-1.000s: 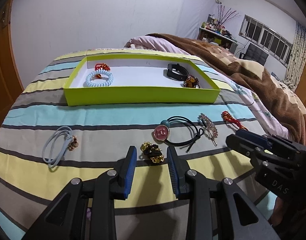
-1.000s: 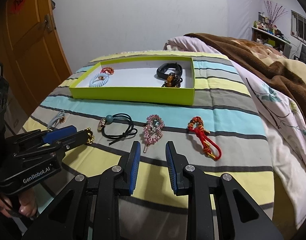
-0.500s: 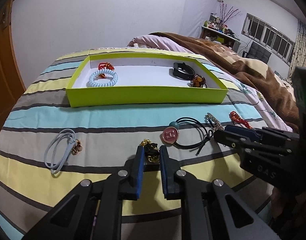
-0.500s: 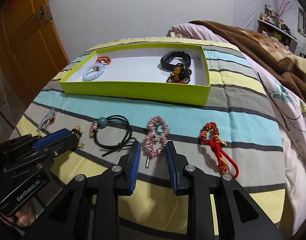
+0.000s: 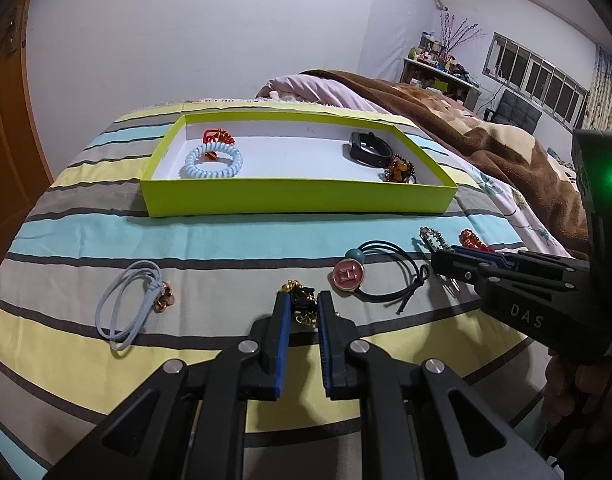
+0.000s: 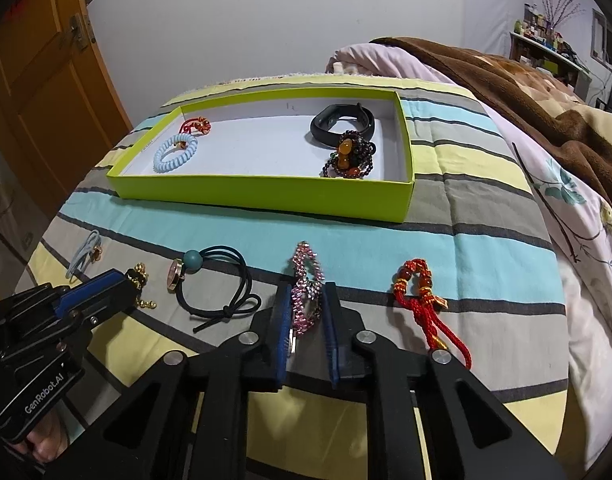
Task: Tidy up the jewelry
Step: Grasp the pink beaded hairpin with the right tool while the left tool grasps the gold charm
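A lime-green tray (image 5: 297, 200) (image 6: 265, 194) lies on the striped bedspread and holds a blue coil band (image 5: 213, 162), a red charm (image 5: 215, 135), a black wristband (image 5: 368, 150) and a dark bead bracelet (image 6: 348, 156). My left gripper (image 5: 299, 304) is shut on a black-and-gold hair tie (image 5: 301, 300) that rests on the bed. My right gripper (image 6: 306, 300) is narrowed around a pink rhinestone clip (image 6: 306, 280), fingers on either side; contact is unclear. It also shows from the side in the left wrist view (image 5: 458, 258).
Loose on the bed lie a black hair tie with a pink disc (image 5: 348, 274) (image 6: 213, 280), a pale blue elastic (image 5: 125, 304) and a red cord bracelet (image 6: 422, 304). A brown blanket (image 5: 486, 148) is heaped on the right. An orange door (image 6: 37, 92) stands left.
Both grippers moved forward and down. The left one closed from open onto the black-and-gold tie. The right one came around the pink clip and narrowed.
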The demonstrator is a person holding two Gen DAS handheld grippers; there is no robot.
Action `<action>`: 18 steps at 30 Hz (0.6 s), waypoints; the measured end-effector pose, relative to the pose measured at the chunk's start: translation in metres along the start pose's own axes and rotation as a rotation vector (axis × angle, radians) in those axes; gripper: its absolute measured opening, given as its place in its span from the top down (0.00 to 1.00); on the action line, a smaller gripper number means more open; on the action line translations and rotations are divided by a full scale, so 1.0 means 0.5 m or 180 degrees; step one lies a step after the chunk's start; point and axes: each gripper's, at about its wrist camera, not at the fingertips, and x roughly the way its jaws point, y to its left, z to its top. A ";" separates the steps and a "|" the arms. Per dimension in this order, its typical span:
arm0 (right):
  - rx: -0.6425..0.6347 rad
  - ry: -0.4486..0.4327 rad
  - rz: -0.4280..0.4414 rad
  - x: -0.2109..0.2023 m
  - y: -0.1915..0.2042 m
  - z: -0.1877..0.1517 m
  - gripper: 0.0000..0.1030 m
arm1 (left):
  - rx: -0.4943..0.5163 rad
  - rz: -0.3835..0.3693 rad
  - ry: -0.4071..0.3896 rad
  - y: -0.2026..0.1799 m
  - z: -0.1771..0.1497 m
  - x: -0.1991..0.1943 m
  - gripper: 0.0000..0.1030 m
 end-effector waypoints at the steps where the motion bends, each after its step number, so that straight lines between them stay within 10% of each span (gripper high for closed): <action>1: -0.0010 -0.0014 -0.0007 -0.003 0.000 -0.001 0.89 | 0.0005 0.0001 -0.0004 0.000 -0.001 -0.002 0.87; 18: 0.0072 -0.0341 0.0165 -0.109 0.007 -0.029 0.90 | 0.0040 -0.0127 -0.0320 0.001 0.000 -0.094 0.87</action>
